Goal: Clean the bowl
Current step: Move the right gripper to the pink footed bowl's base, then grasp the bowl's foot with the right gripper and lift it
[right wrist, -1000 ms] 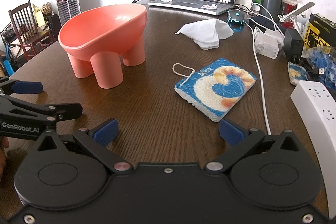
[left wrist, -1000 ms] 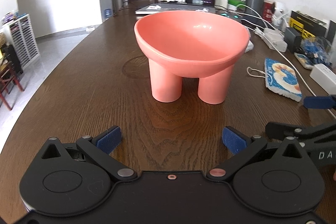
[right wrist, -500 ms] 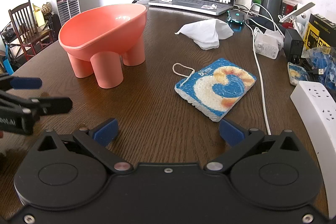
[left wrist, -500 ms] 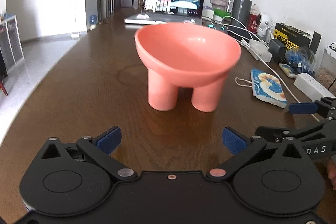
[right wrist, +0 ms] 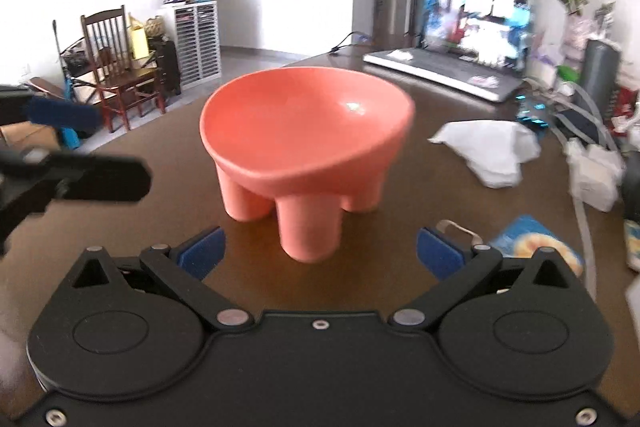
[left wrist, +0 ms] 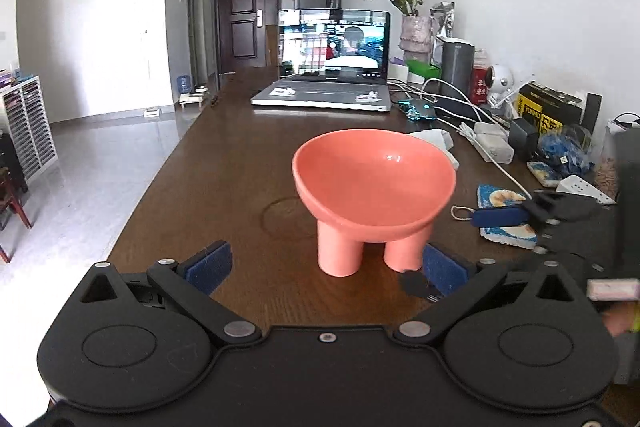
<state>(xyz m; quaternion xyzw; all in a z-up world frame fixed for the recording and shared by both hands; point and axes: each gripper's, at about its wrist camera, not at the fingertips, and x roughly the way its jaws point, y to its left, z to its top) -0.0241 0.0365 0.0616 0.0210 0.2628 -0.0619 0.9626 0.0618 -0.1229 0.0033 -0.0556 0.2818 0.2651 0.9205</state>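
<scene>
Cleaning not begun, by my judgement: bowl [left wrist: 374,179] stands upright on its legs mid-desk [left wrist: 240,163], interior looks dry and unwiped. Left tongs [left wrist: 326,267] and right tongs [right wrist: 318,251] both spread wide, holding nothing. Sponge [left wrist: 504,215] lies untouched toward the desk's right edge, partly hidden behind the right tongs. Right wrist view motion-blurred; white cloth [right wrist: 492,155] indistinct.
</scene>
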